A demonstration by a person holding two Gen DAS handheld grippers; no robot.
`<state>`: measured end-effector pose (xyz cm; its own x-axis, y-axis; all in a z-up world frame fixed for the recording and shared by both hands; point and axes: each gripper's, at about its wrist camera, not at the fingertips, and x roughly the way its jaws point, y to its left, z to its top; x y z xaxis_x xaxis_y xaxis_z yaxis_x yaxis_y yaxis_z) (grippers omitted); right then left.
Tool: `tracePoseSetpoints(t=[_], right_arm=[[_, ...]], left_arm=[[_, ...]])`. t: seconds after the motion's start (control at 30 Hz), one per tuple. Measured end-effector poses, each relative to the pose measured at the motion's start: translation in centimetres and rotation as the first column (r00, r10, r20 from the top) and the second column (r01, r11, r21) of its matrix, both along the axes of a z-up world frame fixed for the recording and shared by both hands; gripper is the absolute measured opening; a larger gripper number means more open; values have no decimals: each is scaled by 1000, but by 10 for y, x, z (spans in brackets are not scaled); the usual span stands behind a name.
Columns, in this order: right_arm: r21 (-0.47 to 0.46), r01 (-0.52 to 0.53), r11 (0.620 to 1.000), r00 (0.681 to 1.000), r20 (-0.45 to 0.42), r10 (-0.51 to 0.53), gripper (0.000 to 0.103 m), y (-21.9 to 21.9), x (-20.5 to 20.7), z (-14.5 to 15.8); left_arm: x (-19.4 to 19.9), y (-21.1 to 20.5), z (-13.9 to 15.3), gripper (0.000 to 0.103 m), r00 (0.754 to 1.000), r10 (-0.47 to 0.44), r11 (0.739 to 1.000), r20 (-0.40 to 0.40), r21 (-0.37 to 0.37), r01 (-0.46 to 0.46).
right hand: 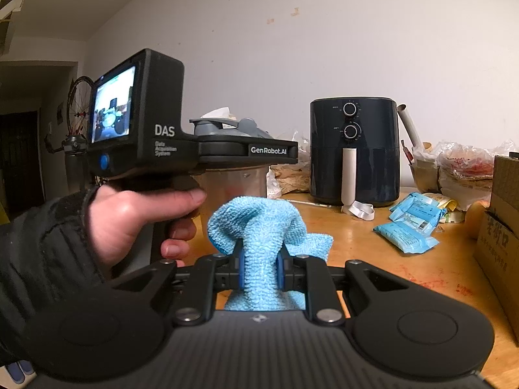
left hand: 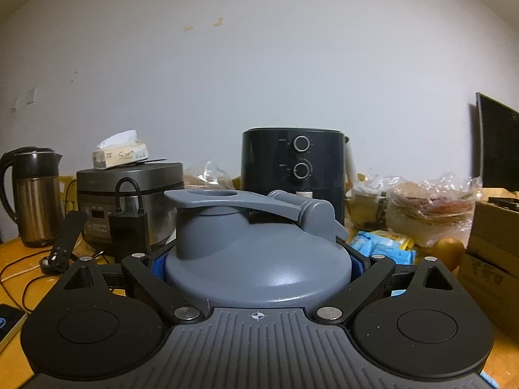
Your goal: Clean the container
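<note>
The left gripper (left hand: 258, 269) clamps the upright shaker bottle (left hand: 258, 259); the right gripper (right hand: 261, 267), pinching the blue cloth (right hand: 259, 227), faces the bottle's clear wall, ahead-left.

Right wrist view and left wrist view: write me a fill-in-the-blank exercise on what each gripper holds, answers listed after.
1. The right gripper is shut on a light blue ____.
2. The left gripper clamps a container by its ____ lid.
3. The dark air fryer has ____ round dials on its front.
4. The blue packets lie on the wooden ____.

Missing words: cloth; grey; two; table
</note>
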<state>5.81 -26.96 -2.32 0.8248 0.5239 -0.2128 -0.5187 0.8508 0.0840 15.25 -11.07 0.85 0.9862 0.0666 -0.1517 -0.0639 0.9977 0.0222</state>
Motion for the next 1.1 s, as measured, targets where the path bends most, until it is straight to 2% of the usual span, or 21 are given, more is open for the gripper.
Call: tracePoseSetpoints(t=[0.4, 0.8, 1.1], right_arm=[[10, 2, 1000, 1000, 5, -2, 17, 1, 1, 0], [8, -3, 1000, 1000, 0, 3, 17, 5, 2, 1], [13, -12, 1000, 1000, 2, 12, 13, 5, 0, 2]], left_arm=[[0, 14, -4, 95, 985, -173, 985, 16, -3, 173], [3, 36, -4, 95, 938, -348, 938, -2, -8, 347], [4, 48, -9, 95, 899, -438, 899, 26, -9, 438]])
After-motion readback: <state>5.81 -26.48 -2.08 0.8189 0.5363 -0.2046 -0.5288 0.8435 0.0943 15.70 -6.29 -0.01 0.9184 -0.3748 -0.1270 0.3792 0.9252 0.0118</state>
